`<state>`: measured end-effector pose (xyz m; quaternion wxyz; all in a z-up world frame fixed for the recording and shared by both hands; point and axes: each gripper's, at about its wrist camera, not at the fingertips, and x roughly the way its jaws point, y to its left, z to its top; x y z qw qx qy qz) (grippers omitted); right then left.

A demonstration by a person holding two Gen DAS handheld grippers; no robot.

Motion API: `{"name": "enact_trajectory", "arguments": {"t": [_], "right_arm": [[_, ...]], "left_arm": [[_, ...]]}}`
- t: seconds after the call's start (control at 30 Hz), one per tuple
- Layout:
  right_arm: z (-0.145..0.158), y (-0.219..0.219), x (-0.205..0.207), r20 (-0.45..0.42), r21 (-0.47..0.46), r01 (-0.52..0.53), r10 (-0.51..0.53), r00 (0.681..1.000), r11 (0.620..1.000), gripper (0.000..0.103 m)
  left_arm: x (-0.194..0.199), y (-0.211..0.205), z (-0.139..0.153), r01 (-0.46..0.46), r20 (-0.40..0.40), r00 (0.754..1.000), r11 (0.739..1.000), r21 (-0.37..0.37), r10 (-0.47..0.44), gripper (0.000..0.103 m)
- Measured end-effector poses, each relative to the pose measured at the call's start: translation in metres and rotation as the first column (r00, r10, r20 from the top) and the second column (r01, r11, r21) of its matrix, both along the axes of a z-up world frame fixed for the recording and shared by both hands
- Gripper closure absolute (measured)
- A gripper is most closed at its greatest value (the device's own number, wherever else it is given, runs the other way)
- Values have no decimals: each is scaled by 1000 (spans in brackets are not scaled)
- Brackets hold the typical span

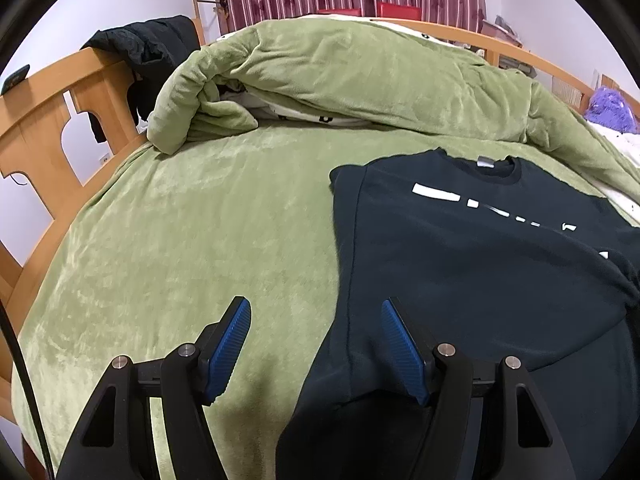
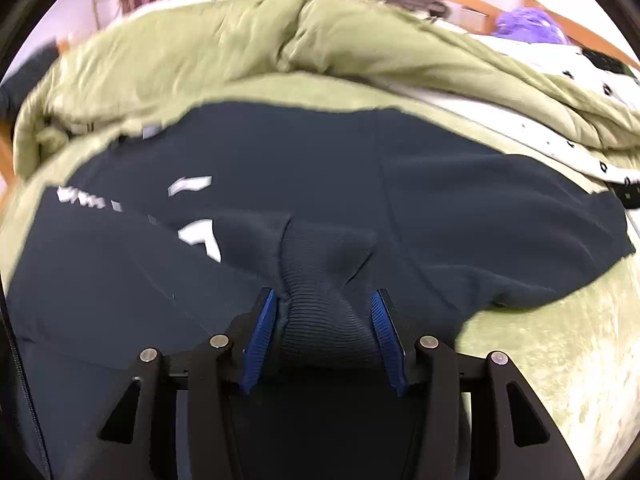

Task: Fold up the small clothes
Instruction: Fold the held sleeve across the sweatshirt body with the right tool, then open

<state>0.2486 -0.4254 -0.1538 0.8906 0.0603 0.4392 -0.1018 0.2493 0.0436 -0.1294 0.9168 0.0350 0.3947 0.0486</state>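
Sweatshirt (image 1: 460, 248) cuff (image 2: 324, 320) between parted right fingers (image 2: 262, 332); left fingers (image 1: 230, 352) open, empty, at its edge.

The bed (image 1: 48, 128) (wooden frame) has a green fleece blanket (image 1: 200, 240) over it, a dark sweatshirt (image 1: 460, 248) spread flat on top, bunched-up duvet (image 1: 340, 80) behind.

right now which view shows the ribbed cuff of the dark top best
The right wrist view: the ribbed cuff sits bunched between the right gripper pads, ribbing plain despite blur. The left wrist view shows the dark top with its white print, but no ribbing can be made out.
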Motion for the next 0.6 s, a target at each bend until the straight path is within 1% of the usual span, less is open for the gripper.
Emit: {"name": "enact_trajectory", "arguments": {"t": [0.07,0.13,0.17,0.2,0.3,0.37,0.47,0.5,0.6], "right_arm": [[21,-14,-11,59,-12,38,-37,998,999,52],[40,-37,-22,108,13,72,-73,991,997,41],[49,-51,-28,128,20,95,-97,987,995,39],[54,-64,-29,137,18,116,-117,984,993,37],[64,-101,-34,143,15,171,-172,975,985,36],[63,-124,-38,139,8,192,-191,972,981,36],[48,-157,-45,108,-40,232,-226,968,972,36],[41,-167,-46,95,-43,245,-240,966,968,37],[14,-193,-52,51,-15,282,-281,958,959,37]], "left_arm": [[0,-1,2,2,7,1000,1000,-3,-2,37],[0,-4,4,4,11,1000,1000,-4,-4,37],[0,-6,4,4,14,1000,1000,-2,-4,36],[0,-7,5,5,17,1000,1000,0,-5,35],[2,-10,6,3,28,1000,1000,17,-3,35],[3,-9,7,1,31,1000,1000,13,-2,35],[6,-6,3,-14,32,999,1000,16,13,34],[8,-5,1,-18,29,999,1000,19,17,34],[17,-2,-8,-39,13,999,999,33,39,34]]}}
